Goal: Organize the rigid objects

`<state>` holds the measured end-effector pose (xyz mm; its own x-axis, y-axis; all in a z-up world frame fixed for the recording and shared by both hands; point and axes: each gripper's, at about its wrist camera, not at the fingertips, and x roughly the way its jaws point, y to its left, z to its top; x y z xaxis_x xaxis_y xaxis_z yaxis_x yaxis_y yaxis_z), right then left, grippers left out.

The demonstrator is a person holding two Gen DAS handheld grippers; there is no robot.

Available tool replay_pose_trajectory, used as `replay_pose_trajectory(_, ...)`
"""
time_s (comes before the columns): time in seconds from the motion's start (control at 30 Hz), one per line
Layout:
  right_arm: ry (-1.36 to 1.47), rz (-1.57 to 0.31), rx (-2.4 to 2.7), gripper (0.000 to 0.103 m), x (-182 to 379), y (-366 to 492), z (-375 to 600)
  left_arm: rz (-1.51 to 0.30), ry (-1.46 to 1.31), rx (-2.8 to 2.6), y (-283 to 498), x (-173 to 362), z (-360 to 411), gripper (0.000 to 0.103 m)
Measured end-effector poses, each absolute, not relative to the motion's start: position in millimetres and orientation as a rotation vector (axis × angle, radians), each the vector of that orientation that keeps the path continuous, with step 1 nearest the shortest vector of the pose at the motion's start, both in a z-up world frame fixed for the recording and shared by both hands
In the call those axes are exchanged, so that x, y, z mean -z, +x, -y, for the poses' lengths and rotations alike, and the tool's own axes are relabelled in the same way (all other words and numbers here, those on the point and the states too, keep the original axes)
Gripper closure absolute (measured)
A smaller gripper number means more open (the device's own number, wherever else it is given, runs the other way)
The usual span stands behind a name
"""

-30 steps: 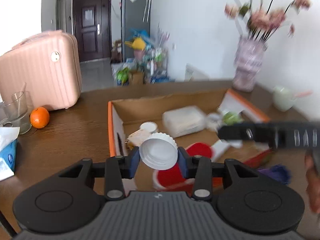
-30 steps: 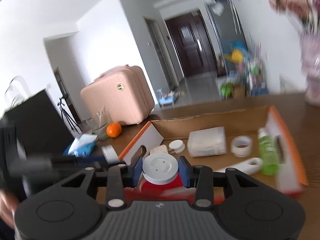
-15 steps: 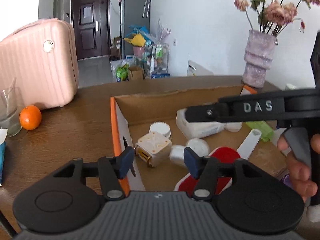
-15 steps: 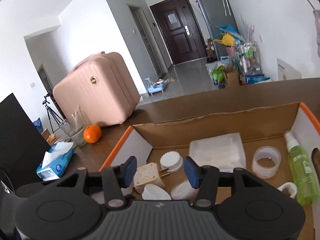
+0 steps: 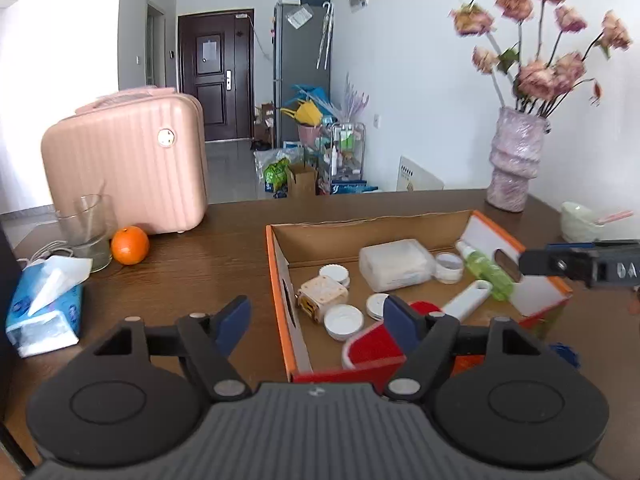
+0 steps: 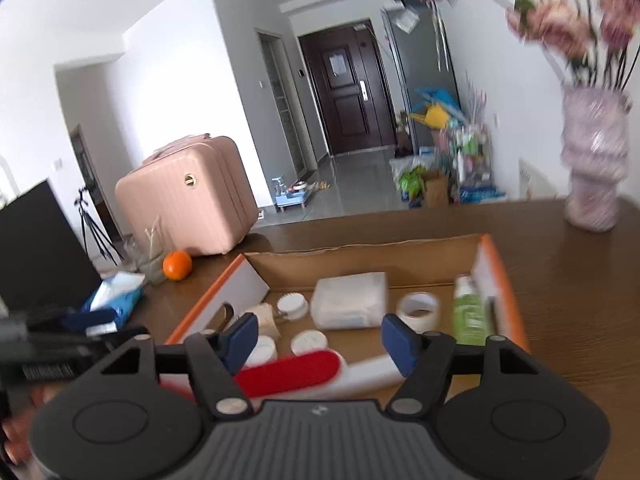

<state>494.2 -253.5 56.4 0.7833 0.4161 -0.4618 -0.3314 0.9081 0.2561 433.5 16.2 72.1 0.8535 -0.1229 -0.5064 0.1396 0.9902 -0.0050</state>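
Both grippers point forward and somewhat downward over a dark wooden table (image 5: pixel 192 248), toward an open cardboard box (image 5: pixel 360 228) with orange-edged flaps. The left gripper (image 5: pixel 316 318) has its jaws opening, and nothing is pinched between its blue pads (image 5: pixel 234 316); its gap straddles the box's near-left wall. The right gripper (image 6: pixel 318 336) is likewise opening and released, hovering above the near end of the box with only the contents far below showing between its fingers.

Inside the box lie the rigid items: a red-and-white brush (image 5: pixel 376 346) at the near end, two smooth white lids (image 5: pixel 343 321), a ridged white cap (image 5: pixel 334 275), a cream plug adapter (image 5: pixel 322 296), a frosted plastic case (image 5: pixel 396 265), a roll of clear tape (image 5: pixel 449 266) and a green spray bottle (image 5: pixel 486 270) along the right wall.

The left wrist view alone shows the right gripper's finger reaching in from the right edge, a pale bowl (image 5: pixel 578 226) with a pink spoon, and a blue tissue pack (image 5: pixel 44 308) close up. The right wrist view alone shows a black monitor (image 6: pixel 40 256), a tripod (image 6: pixel 90 228) and the left gripper as a dark blur with the person's fingers (image 6: pixel 20 436) at the lower left. Both show the pink suitcase (image 5: pixel 128 168), the orange (image 5: pixel 130 245), the glass (image 5: pixel 86 232) and the vase of flowers (image 5: pixel 516 160).
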Motion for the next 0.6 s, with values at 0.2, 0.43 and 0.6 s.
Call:
replay_pose_trajectory(0.2, 0.054, -0.449, -0.393, 0.027, -67, 407, 278, -0.462, 0.053, 0.116, 358, -84, 0, 0.019)
replay_pose_trajectory(0.43, -0.005, -0.369, -0.376, 0.02, -52, 309, 293, -0.32, 0.088, -0.008, 255, -66, 31, 0.004)
replay_pose_trajectory(0.6, -0.029, -0.257, -0.358, 0.015, -26, 236, 311, -0.217, 0.134, -0.062, 185, -32, 59, 0.0)
